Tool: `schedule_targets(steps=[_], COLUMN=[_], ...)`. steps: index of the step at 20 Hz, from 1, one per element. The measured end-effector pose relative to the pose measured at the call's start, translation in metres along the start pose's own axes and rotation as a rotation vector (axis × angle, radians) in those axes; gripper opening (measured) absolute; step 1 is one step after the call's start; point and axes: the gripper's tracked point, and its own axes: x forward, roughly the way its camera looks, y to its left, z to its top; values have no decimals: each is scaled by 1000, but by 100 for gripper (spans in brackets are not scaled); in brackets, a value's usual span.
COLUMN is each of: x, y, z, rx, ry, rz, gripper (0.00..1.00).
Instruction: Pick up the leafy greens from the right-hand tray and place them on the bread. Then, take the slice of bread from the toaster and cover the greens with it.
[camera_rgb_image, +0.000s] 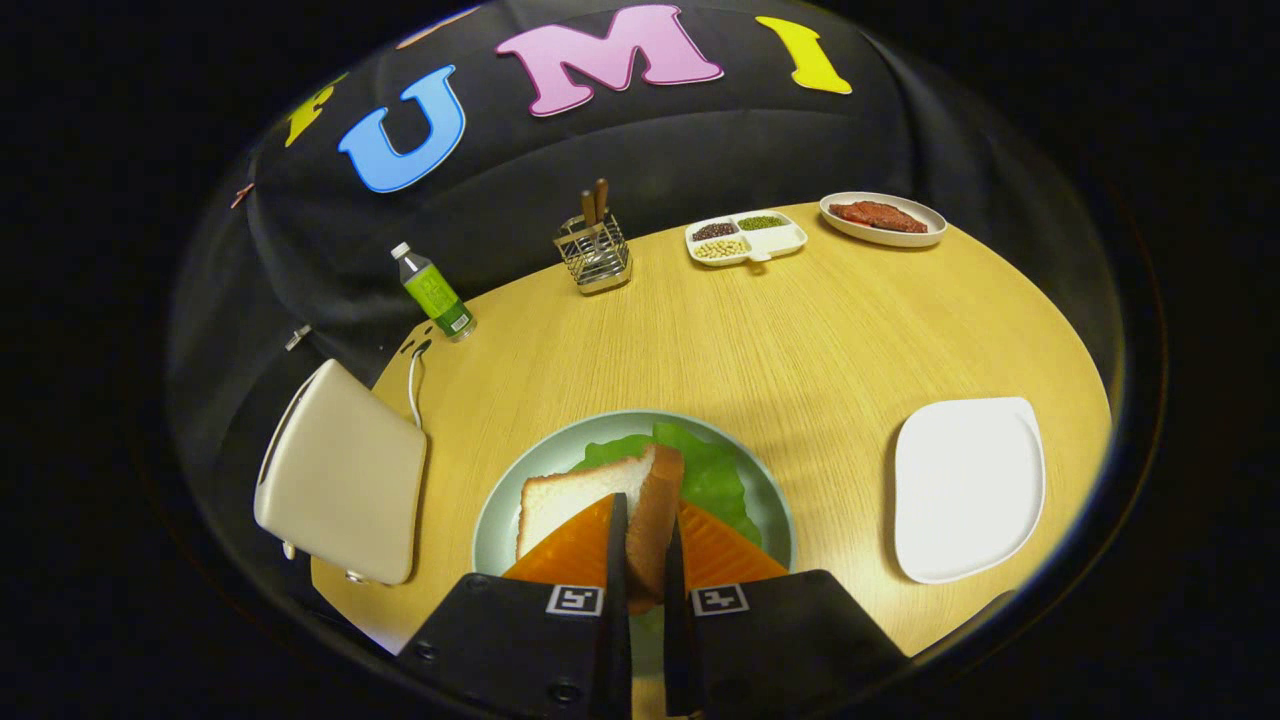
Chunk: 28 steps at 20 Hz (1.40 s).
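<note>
My gripper (645, 545) is shut on a slice of bread (575, 495), held on edge with its crust between the two fingers. It hangs over a pale green plate (497, 500) just ahead of the fingers. On that plate lie the leafy greens (715, 475), spread under and beyond the held slice. The toaster (345, 480), cream coloured, stands to the left of the plate, its cable running back towards the table's far edge. A white tray (965, 485) lies bare to the right of the plate.
At the back of the wooden table (800, 330) stand a green bottle (435, 293), a wire holder with utensils (595, 250), a divided dish of beans (745, 238) and a plate with a piece of meat (882, 217).
</note>
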Motion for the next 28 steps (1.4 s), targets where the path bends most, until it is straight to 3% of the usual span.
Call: schedule_targets(steps=[3, 8, 9, 10, 14, 20, 28], x=[0, -3, -3, -5, -12, -30, -108], y=[-8, -26, -28, -28, -34, -36, -38], z=[-2, -3, -2, -1, 4, 18, 95], rx=[-56, -148, -166, -180, -205, -226, -289], ry=[-4, -9, -14, -22, -36, -75, -252], rz=[-29, -98, -107, -106, -129, -114, -52], gripper=[24, 64, 67, 79, 97, 100, 100])
